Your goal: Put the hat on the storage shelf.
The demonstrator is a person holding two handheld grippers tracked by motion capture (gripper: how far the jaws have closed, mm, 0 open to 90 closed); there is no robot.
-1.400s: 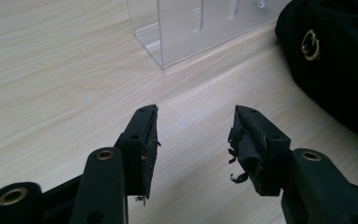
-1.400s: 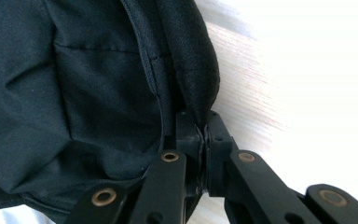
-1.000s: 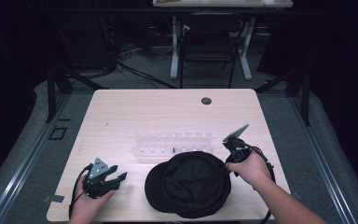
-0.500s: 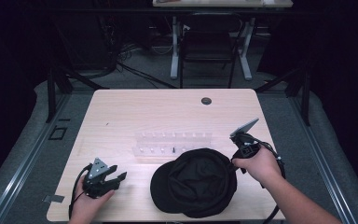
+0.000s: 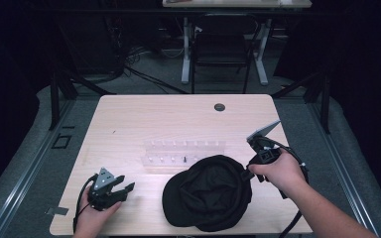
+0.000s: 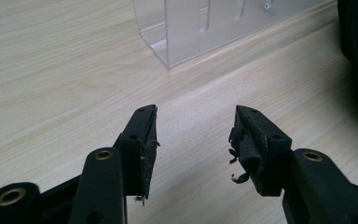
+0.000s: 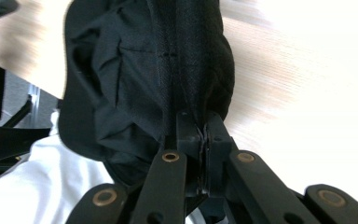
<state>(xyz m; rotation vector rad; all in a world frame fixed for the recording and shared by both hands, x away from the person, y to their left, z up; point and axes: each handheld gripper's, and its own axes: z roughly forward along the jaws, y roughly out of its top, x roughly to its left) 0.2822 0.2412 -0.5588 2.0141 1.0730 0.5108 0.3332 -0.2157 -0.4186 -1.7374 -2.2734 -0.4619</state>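
Black cap point(image 5: 208, 193): your right gripper point(image 5: 249, 172) clamped on its edge. Left gripper point(image 5: 124, 189): jaws apart, holding nothing, on worktop point(image 5: 144, 119) near clear acrylic rack point(image 5: 183, 152).

The setting is a lab or recording studio. A single light wooden table point(image 5: 129, 124) stands on grey floor point(image 5: 15, 163) inside dark surroundings. Cables point(image 5: 144, 74) run across the floor behind it. A second desk point(image 5: 228, 4) with white legs and a chair point(image 5: 221, 47) stand beyond.
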